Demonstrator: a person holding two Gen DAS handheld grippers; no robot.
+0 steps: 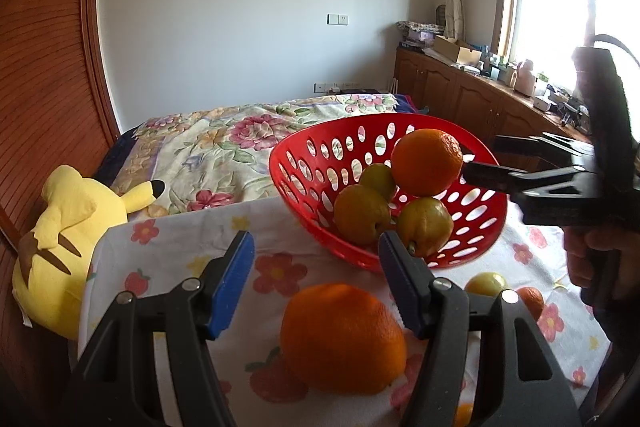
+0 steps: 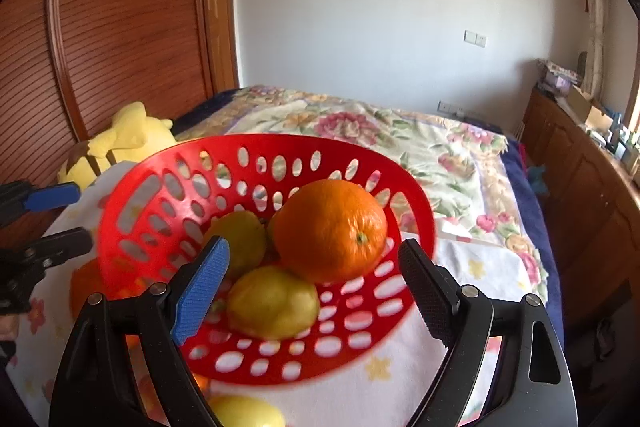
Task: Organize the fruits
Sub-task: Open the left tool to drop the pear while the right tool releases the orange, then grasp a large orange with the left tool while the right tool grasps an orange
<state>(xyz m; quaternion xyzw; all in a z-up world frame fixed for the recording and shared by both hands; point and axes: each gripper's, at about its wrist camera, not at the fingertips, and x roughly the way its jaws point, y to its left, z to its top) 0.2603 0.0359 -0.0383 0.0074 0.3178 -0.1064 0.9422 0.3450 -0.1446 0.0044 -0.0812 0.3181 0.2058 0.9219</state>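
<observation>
Clearly, a red perforated basket [image 2: 132,211] is seen on the surface [image 1: 188,239], which is covered with a flowered cloth. Inside the basket three yellow-green fruits [image 1: 362,213] are lying, and a large orange [image 2: 330,229] is found above them. In the right wrist view this orange is seen between the two fingers of the right tongs [image 2: 314,279], but it is not touched by the pads; the fingers are held wide apart, one with a blue pad [image 2: 202,289] and one with a black pad. From the left wrist view the orange in the basket appears just beside the black fingertip of the right tongs, and whether it is touched there cannot be told.

The left tongs [image 1: 316,279] are kept half apart over the near part of the surface. A second orange [image 1: 342,339] is lying on the cloth below and between these fingers, and no contact with the blue pads [image 1: 234,287] is seen. To the right of it, a small yellow fruit [image 1: 486,283] and another small orange fruit [image 1: 530,301] are resting on the cloth, near the basket. A hand [image 1: 584,259] is seen around the handle of the right tongs.

Behind the surface a bed with a flowered blanket [image 1: 224,139] is visible, and a yellow plush toy [image 1: 60,239] is placed beside a wooden wardrobe [image 1: 44,75].
</observation>
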